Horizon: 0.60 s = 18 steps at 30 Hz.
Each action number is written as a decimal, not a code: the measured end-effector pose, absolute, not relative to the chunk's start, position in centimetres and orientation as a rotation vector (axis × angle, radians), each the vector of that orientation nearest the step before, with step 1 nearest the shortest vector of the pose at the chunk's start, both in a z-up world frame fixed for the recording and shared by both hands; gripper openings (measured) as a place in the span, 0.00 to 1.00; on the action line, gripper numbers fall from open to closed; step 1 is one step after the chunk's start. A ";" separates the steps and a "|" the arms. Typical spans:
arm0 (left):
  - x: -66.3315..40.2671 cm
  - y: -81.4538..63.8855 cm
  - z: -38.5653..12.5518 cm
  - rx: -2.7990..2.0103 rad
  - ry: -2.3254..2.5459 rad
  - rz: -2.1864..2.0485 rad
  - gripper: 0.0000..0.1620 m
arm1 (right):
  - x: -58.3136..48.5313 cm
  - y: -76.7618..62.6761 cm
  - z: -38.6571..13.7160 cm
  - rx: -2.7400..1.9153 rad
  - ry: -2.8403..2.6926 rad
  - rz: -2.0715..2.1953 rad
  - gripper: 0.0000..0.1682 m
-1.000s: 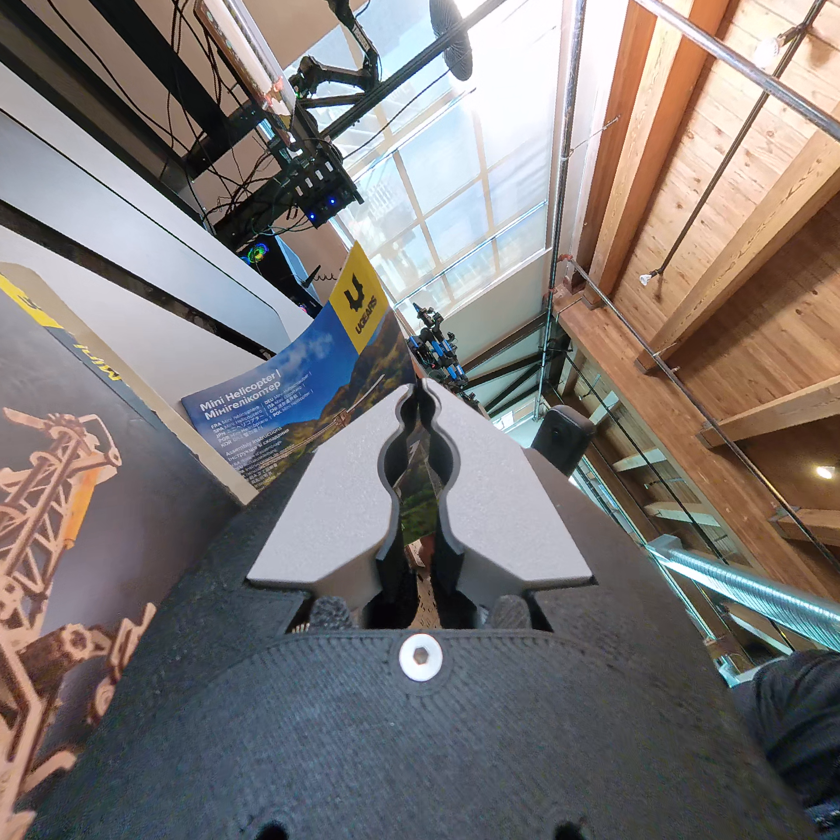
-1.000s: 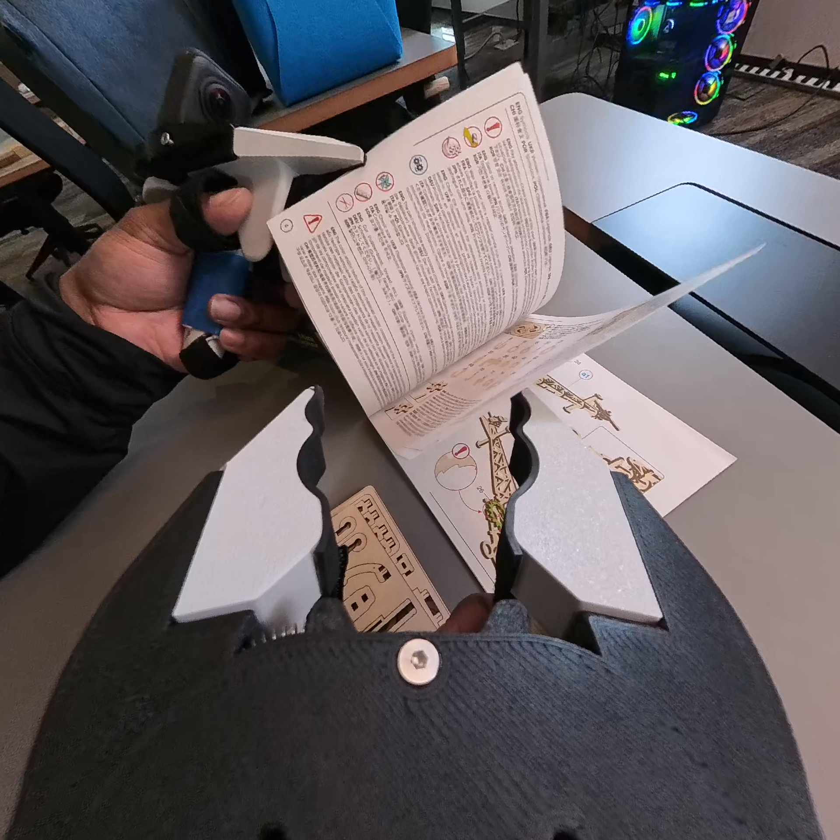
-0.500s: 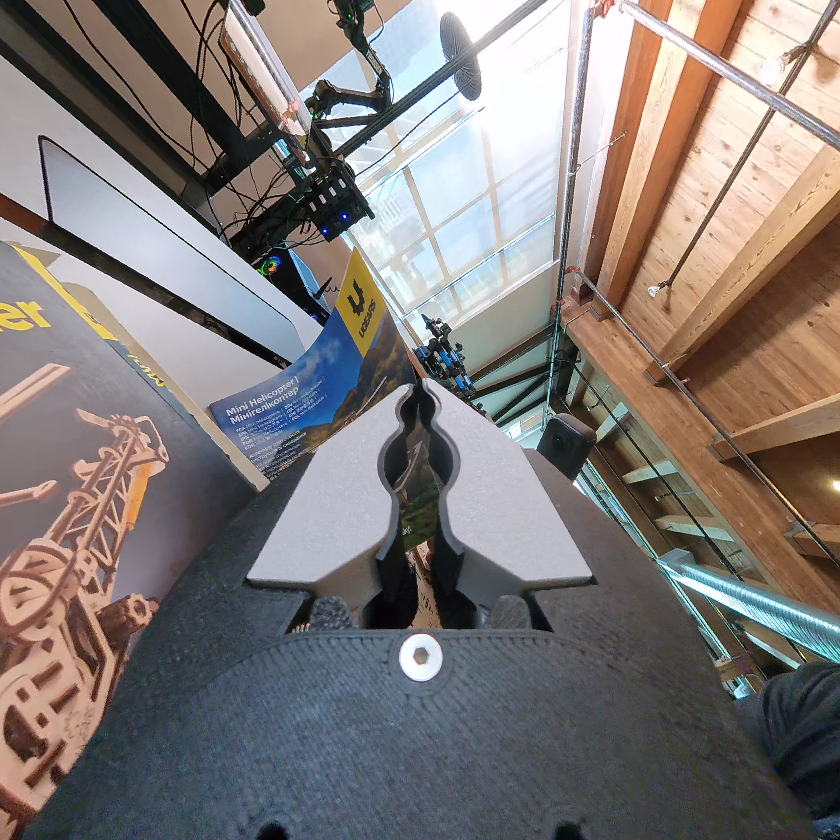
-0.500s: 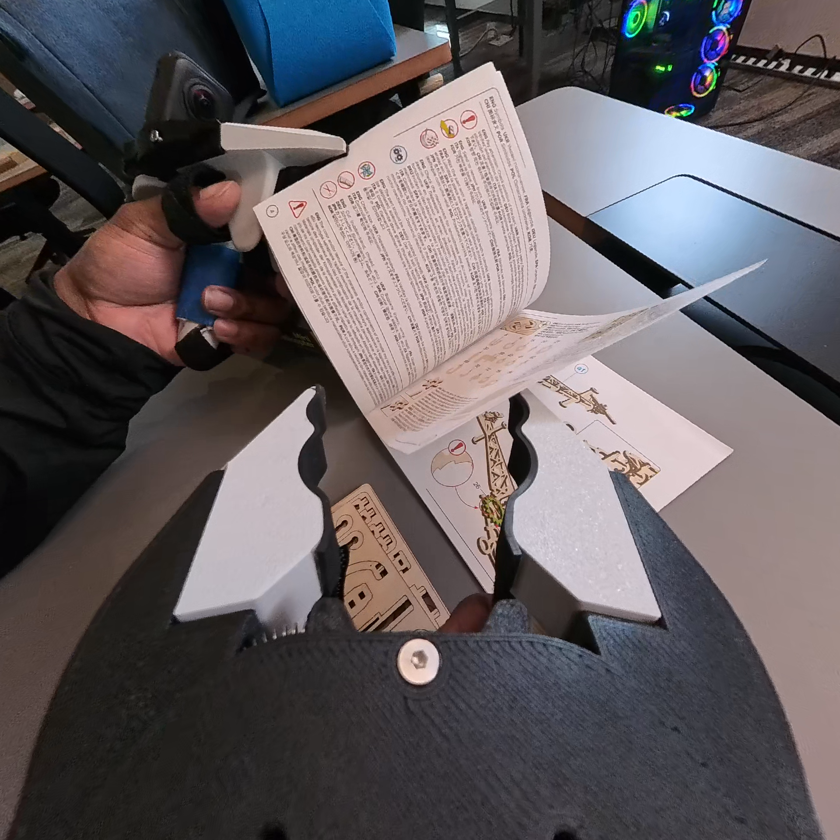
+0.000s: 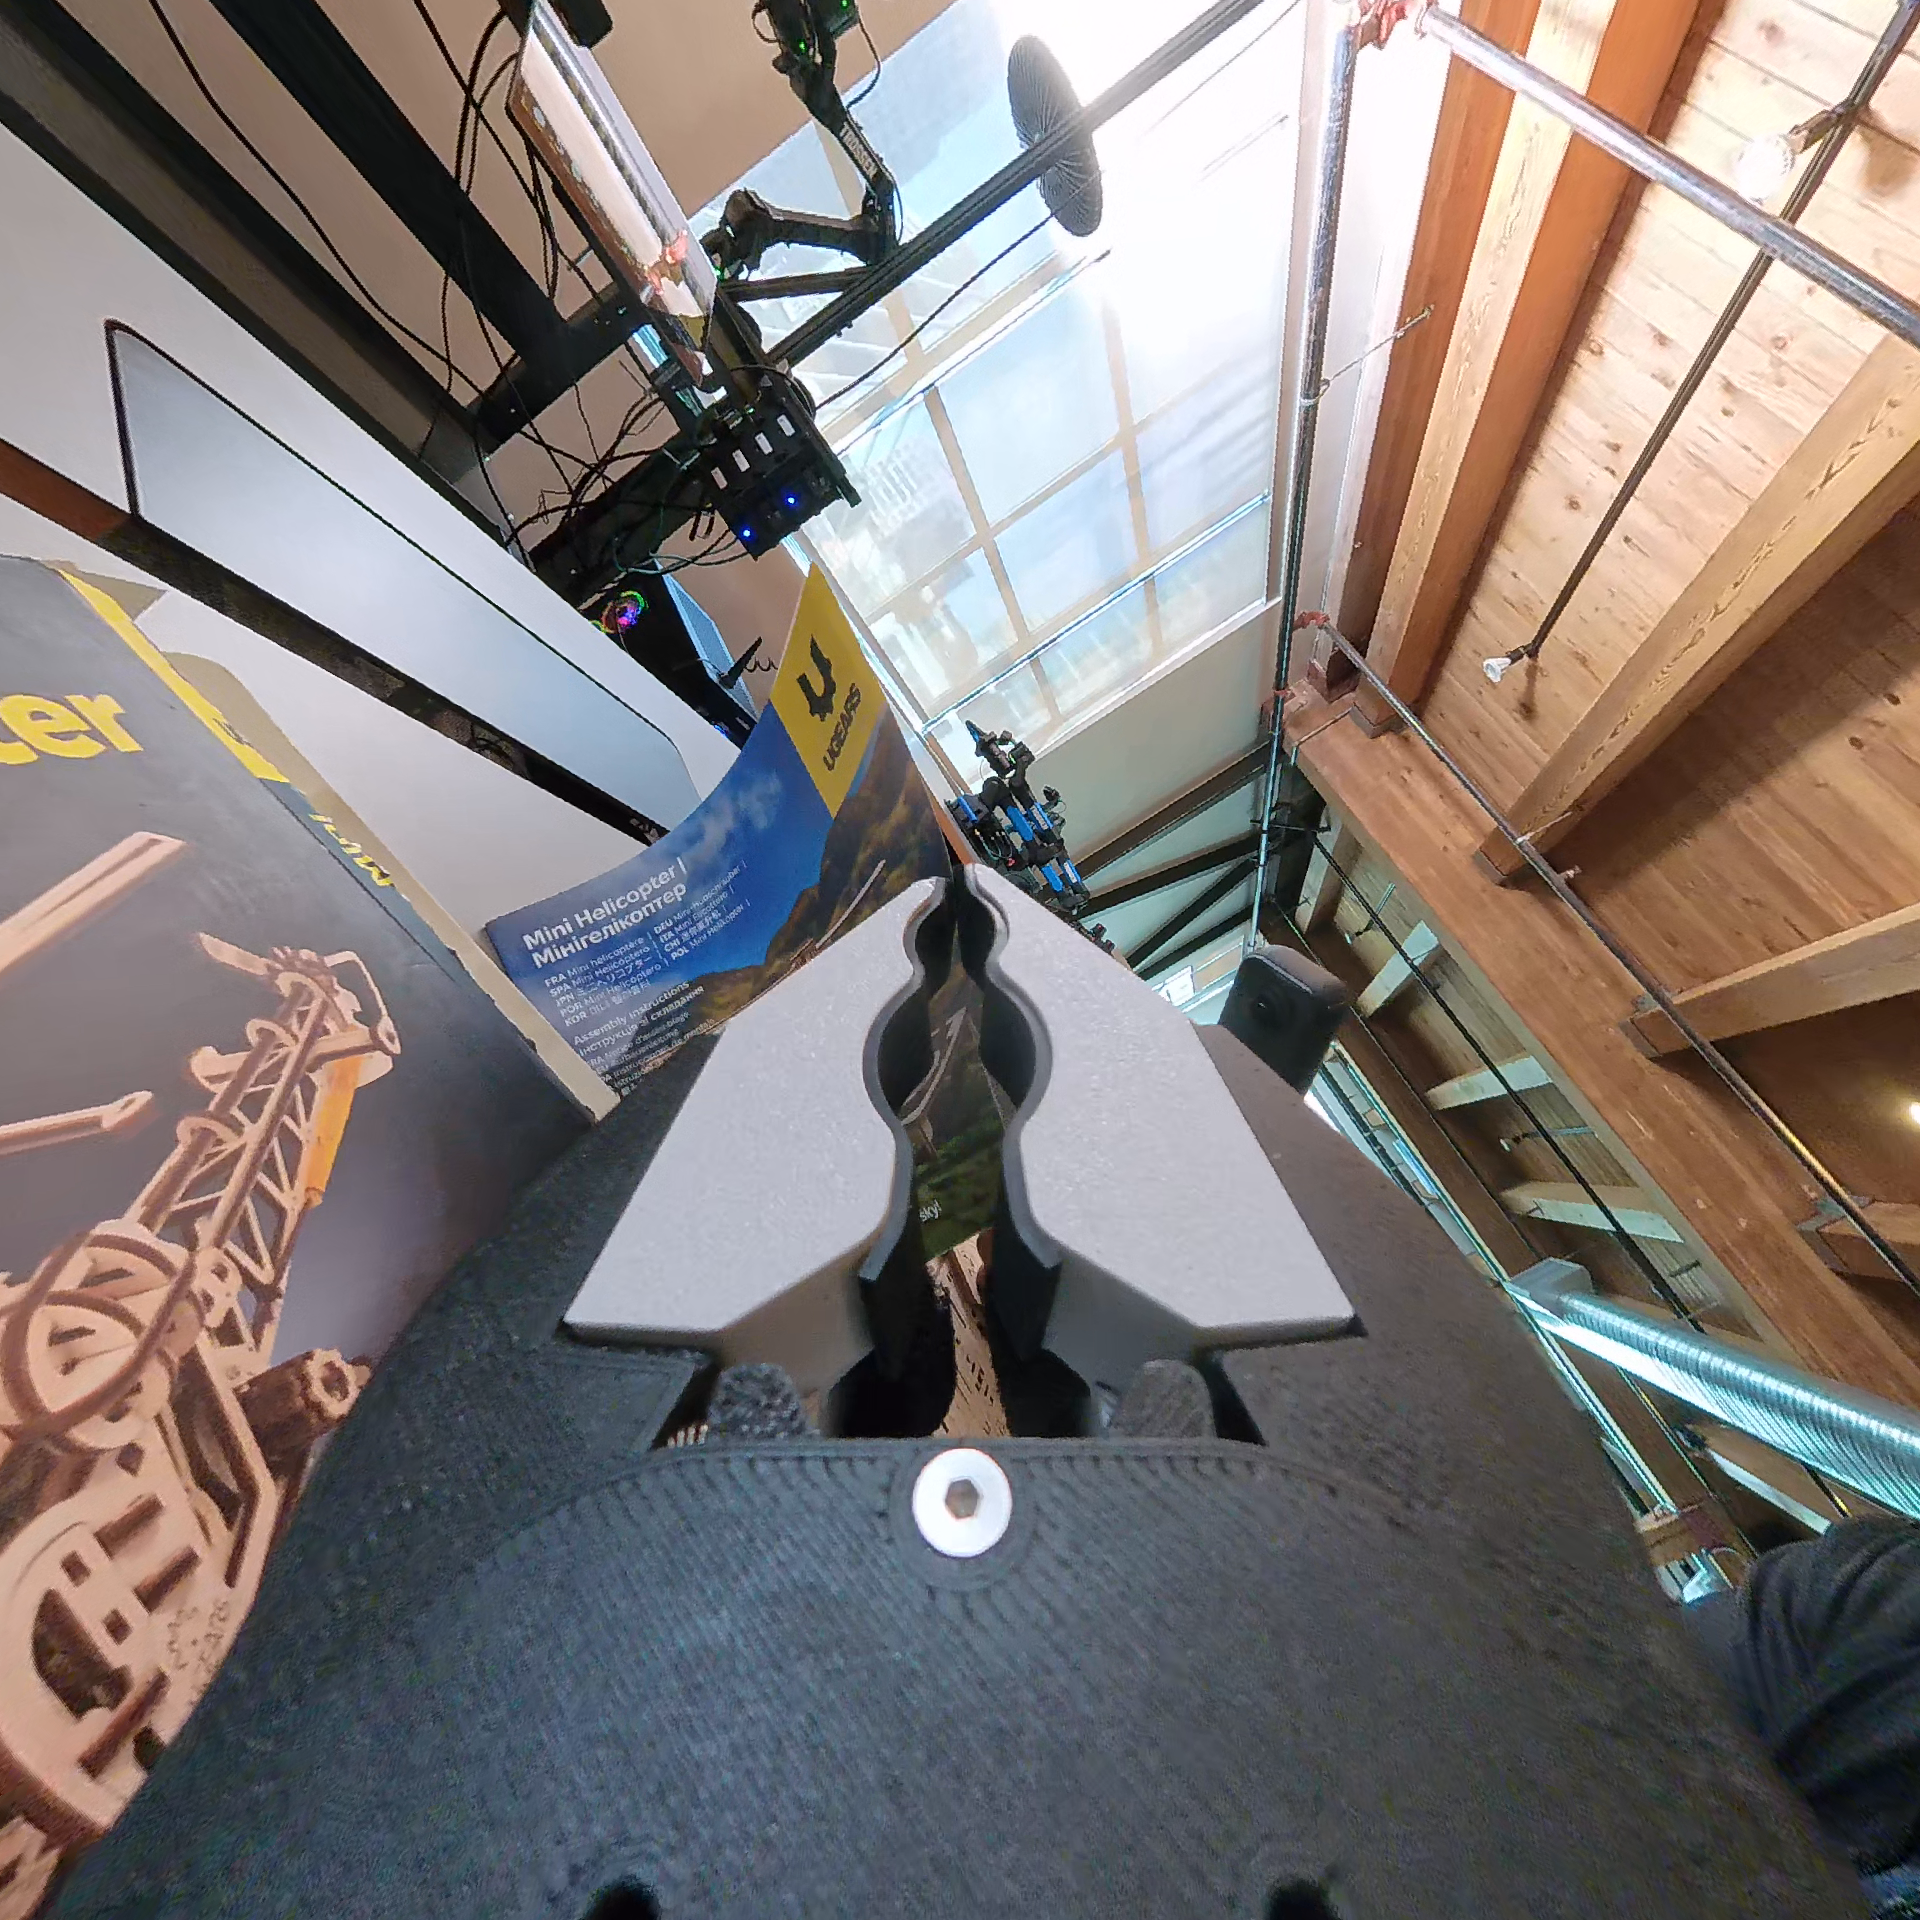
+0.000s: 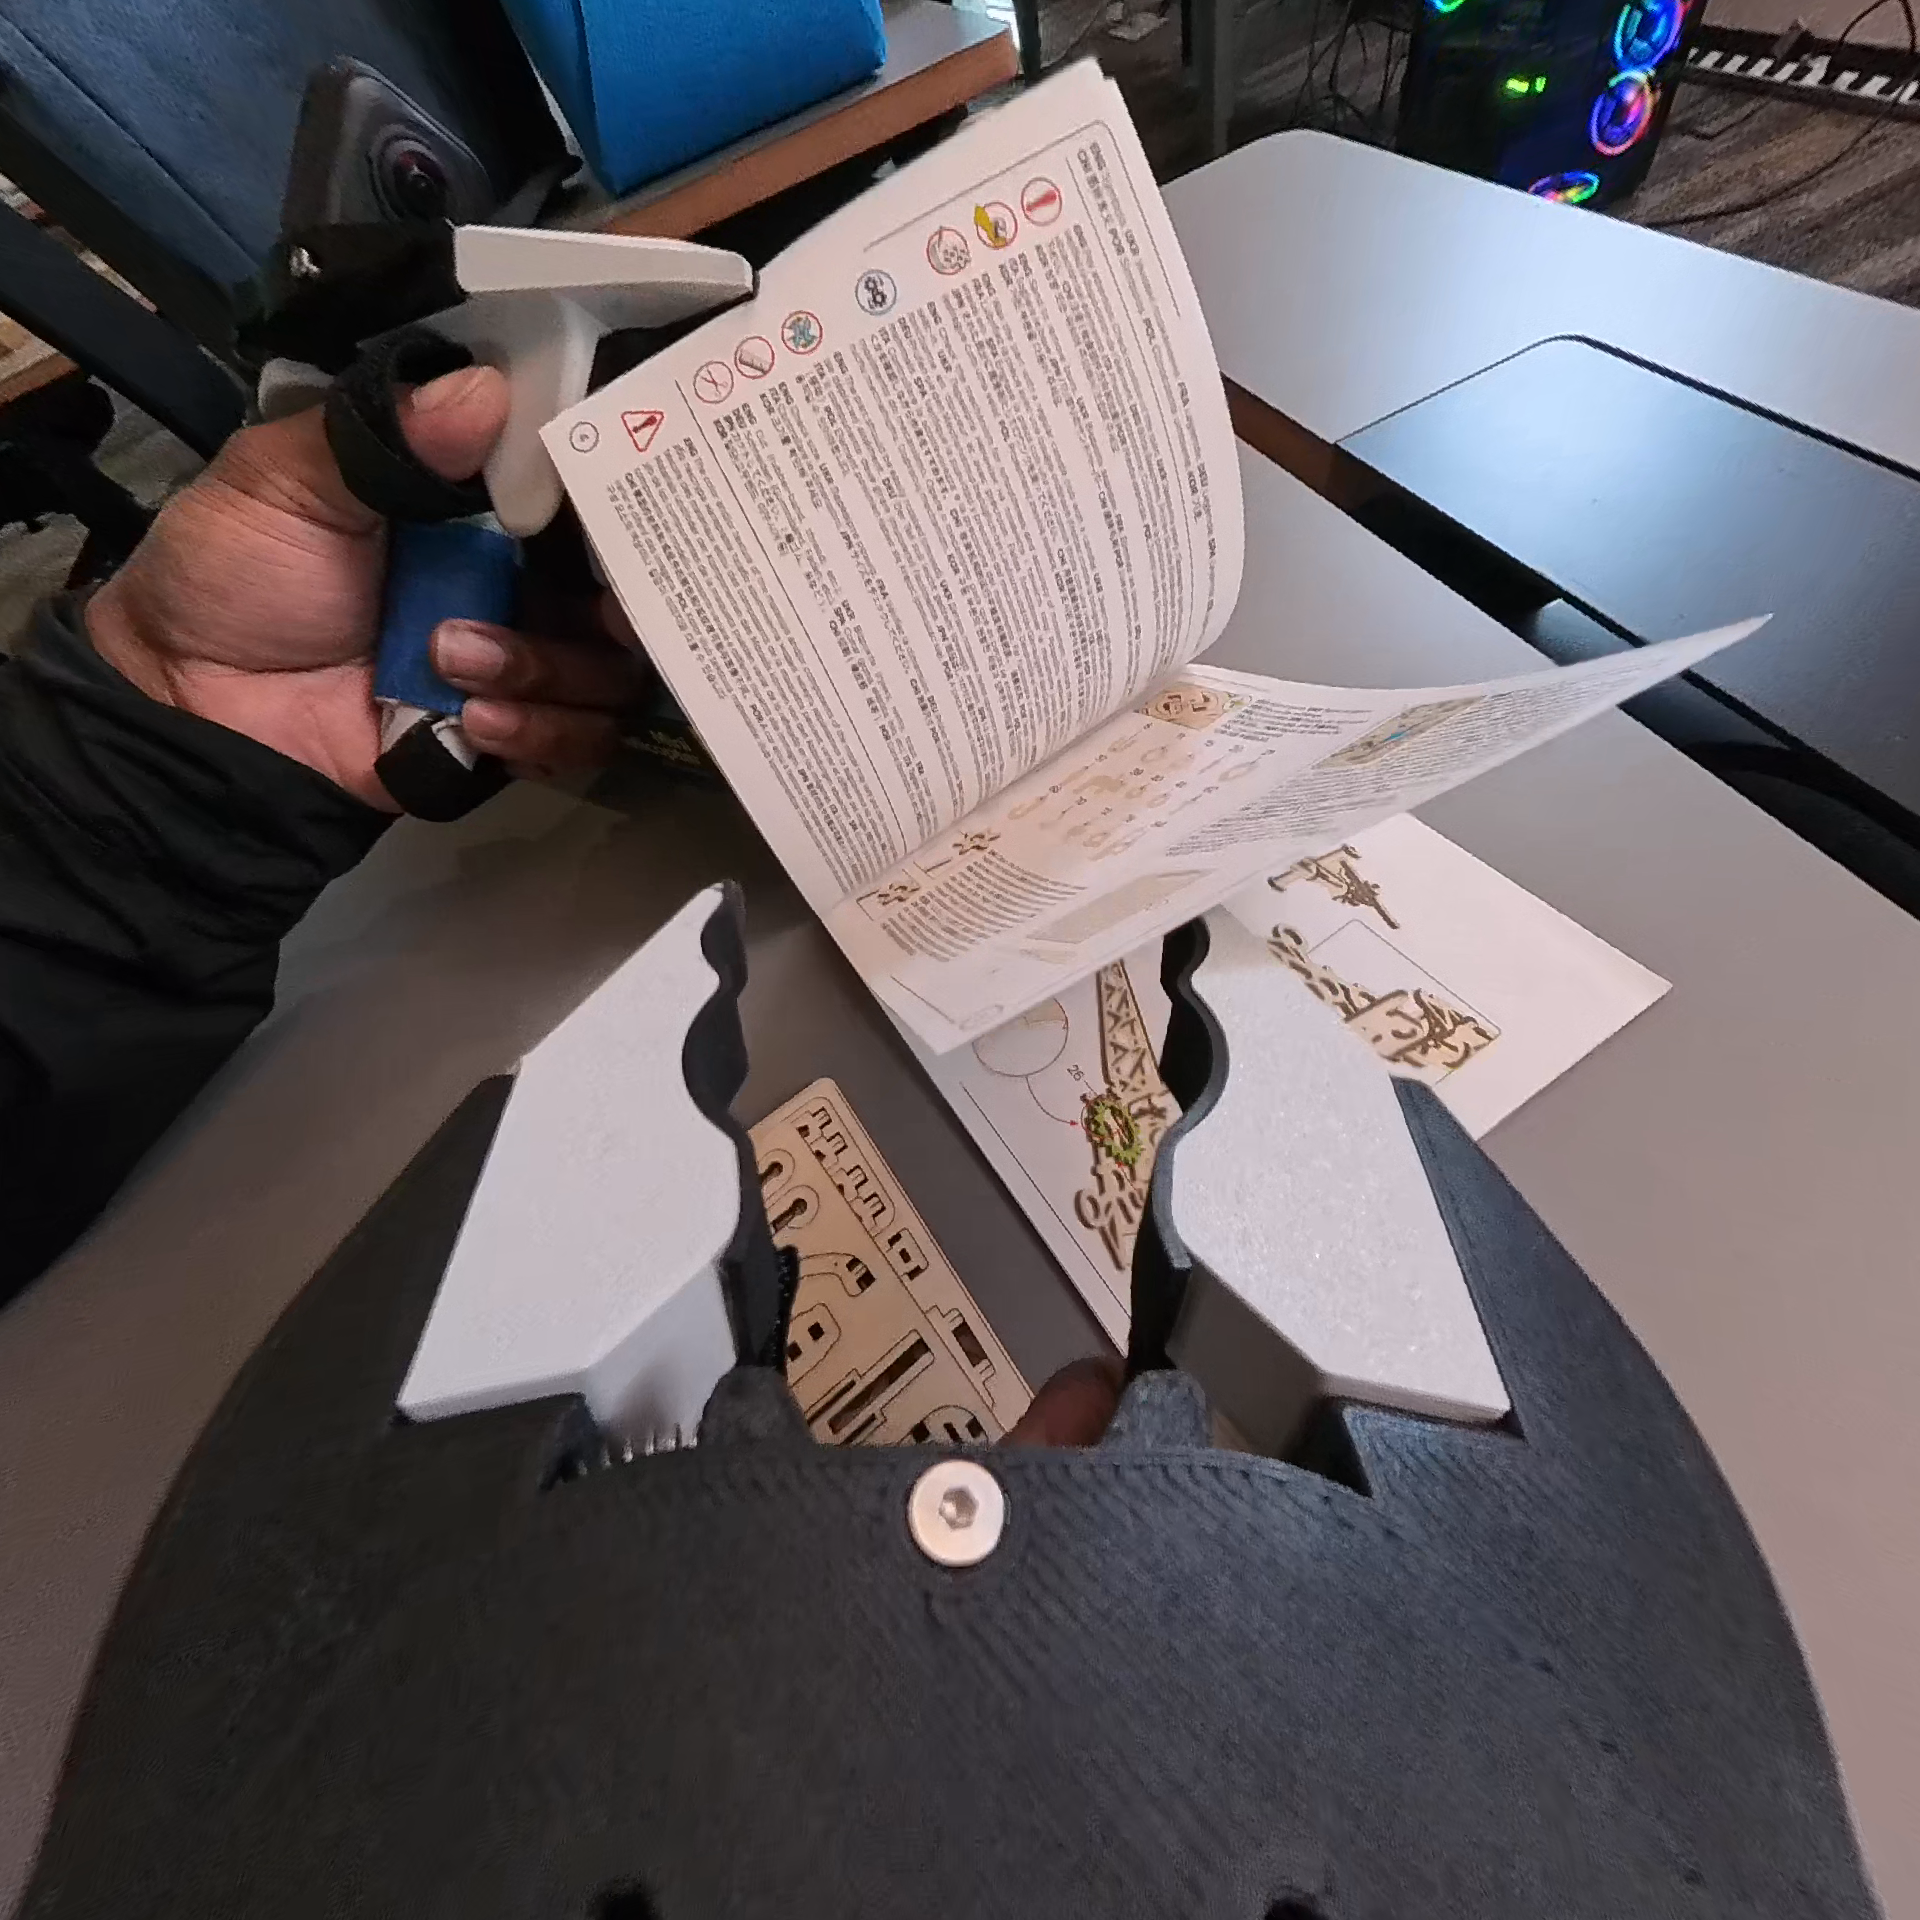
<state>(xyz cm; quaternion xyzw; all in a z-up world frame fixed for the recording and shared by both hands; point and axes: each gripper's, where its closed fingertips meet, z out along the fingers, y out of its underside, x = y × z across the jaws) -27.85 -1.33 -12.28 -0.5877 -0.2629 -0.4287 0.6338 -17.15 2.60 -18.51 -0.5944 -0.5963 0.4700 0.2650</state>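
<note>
My left gripper [image 5: 958,883] is shut on the front cover of an instruction booklet [image 5: 727,883], whose blue and yellow cover fans out to its left. In the right wrist view that same gripper [image 6: 582,301], held in a person's hand [image 6: 281,582], lifts the booklet [image 6: 935,582] open above the grey table [image 6: 1714,1299]; one inner page [image 6: 1351,748] juts out to the right. My right gripper [image 6: 956,935] is open and empty, just below the booklet's lower edge. Between its fingers lies a flat wooden parts sheet [image 6: 883,1268].
A loose printed sheet with drawings [image 6: 1403,997] lies on the table under the booklet. A dark box with a wooden model picture [image 5: 156,1143] stands at the left of the left wrist view. A dark inset panel [image 6: 1683,499] and a lit computer case [image 6: 1579,94] are at the back right. Left tips to right tips: about 15 cm.
The left gripper has tilted and moved the open booklet slightly toward the right gripper, so more of the dark box shows. The right gripper has stayed open and almost still.
</note>
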 end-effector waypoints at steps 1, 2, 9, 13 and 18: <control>-27.9 -1.3 -12.3 -1.344 -0.601 -0.980 0.00 | -17.1 2.6 -18.6 -1.612 -1.612 1.272 0.48; -27.9 -1.3 -12.3 -1.344 -0.601 -0.979 0.00 | -17.1 2.6 -18.6 -1.618 -1.614 1.274 0.48; -28.0 -1.4 -12.3 -1.343 -0.601 -0.978 0.00 | -16.9 2.8 -18.9 -1.640 -1.622 1.255 0.47; -27.9 -1.4 -12.3 -1.344 -0.599 -0.978 0.00 | -16.9 2.8 -18.9 -1.639 -1.626 1.250 0.47; -27.9 -1.4 -12.3 -1.345 -0.597 -0.977 0.00 | -16.9 2.8 -18.9 -1.644 -1.623 1.250 0.46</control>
